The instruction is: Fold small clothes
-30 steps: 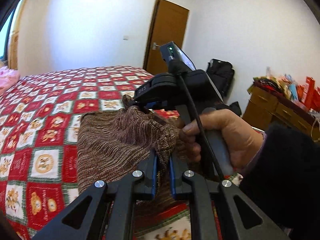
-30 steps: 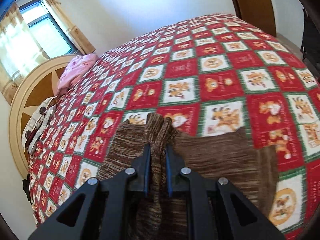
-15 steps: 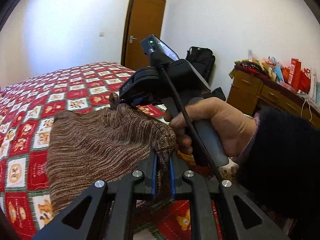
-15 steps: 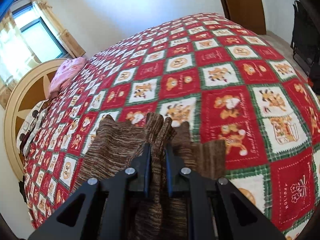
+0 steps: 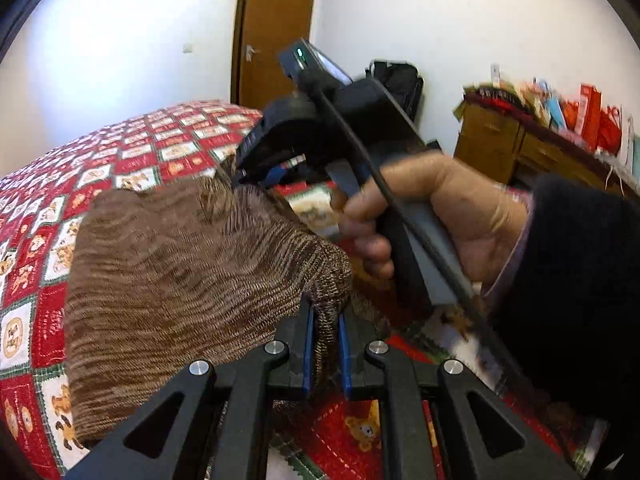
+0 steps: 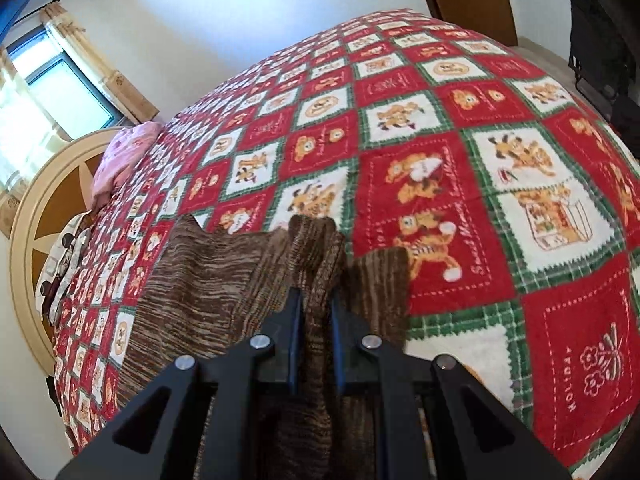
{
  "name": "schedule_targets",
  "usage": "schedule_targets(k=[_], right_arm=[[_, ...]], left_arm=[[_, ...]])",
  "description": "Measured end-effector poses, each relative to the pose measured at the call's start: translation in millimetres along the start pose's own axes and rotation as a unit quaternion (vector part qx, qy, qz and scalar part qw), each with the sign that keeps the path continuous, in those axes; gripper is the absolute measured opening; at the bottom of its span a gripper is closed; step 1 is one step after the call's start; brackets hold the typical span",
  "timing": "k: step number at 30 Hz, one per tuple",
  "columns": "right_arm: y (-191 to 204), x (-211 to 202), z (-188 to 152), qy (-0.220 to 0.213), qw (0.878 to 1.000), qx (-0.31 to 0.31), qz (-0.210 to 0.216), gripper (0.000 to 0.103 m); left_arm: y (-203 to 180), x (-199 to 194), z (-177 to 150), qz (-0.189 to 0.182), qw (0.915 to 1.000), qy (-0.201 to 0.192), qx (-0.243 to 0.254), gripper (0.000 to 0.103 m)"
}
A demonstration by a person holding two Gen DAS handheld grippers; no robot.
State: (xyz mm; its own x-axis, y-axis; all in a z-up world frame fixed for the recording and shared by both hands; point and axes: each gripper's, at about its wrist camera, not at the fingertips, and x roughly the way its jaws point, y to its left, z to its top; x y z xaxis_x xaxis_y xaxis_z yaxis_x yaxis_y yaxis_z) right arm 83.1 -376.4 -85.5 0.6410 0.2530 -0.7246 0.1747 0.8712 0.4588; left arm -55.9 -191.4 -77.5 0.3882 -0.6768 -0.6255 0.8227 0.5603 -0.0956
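A brown striped knit garment (image 5: 176,272) is held up over the red patterned bedspread (image 5: 36,208). My left gripper (image 5: 325,320) is shut on a bunched edge of it. My right gripper (image 5: 260,172), seen from the left wrist view with the hand on its handle, is shut on another edge, so the cloth stretches between both. In the right wrist view the right gripper (image 6: 314,304) pinches a fold of the garment (image 6: 208,280), whose rest drapes down to the left onto the bedspread (image 6: 500,184).
A pink pillow (image 6: 124,152) and a round wooden headboard (image 6: 24,216) lie at the far left. A wooden door (image 5: 272,32), a black bag (image 5: 400,80) and a cluttered wooden dresser (image 5: 532,148) stand beyond the bed.
Both grippers have kept hold of the garment and carried it across the bed toward the foot end. More of the cloth now hangs lifted between them.
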Motion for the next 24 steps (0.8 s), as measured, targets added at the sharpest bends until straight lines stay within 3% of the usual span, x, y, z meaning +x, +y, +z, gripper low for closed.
schedule_targets(k=[6,10,13,18,22,24], right_arm=[[-16.7,-3.9,-1.3,-0.003,0.999,0.035,-0.02,0.025],[-14.1,-47.6,-8.2,-0.04,0.995,0.017,-0.092,0.03],[2.2,-76.4,-27.9,-0.042,0.996,-0.011,-0.079,0.03],[30.5,-111.5,-84.6,-0.036,0.997,-0.026,-0.059,0.045],[44.5,-108.3,-121.2,-0.01,0.999,-0.017,-0.038,0.047],[52.5,-99.4,-132.7,0.003,0.998,-0.028,-0.061,0.047]], left_arm=[[-7.3,-12.9,-10.4,0.013,0.9993,0.005,0.035,0.011],[0.3,-35.0,-12.5,-0.021,0.9996,0.006,0.016,0.012],[6.5,-52.9,-17.2,-0.038,0.9993,0.005,-0.001,0.013],[35.1,-77.7,-29.7,-0.026,0.9978,-0.008,-0.06,0.013],[64.4,-92.2,-32.4,0.017,0.9942,-0.02,-0.104,0.013],[83.2,-94.8,-28.8,0.039,0.9901,-0.025,-0.133,0.013]])
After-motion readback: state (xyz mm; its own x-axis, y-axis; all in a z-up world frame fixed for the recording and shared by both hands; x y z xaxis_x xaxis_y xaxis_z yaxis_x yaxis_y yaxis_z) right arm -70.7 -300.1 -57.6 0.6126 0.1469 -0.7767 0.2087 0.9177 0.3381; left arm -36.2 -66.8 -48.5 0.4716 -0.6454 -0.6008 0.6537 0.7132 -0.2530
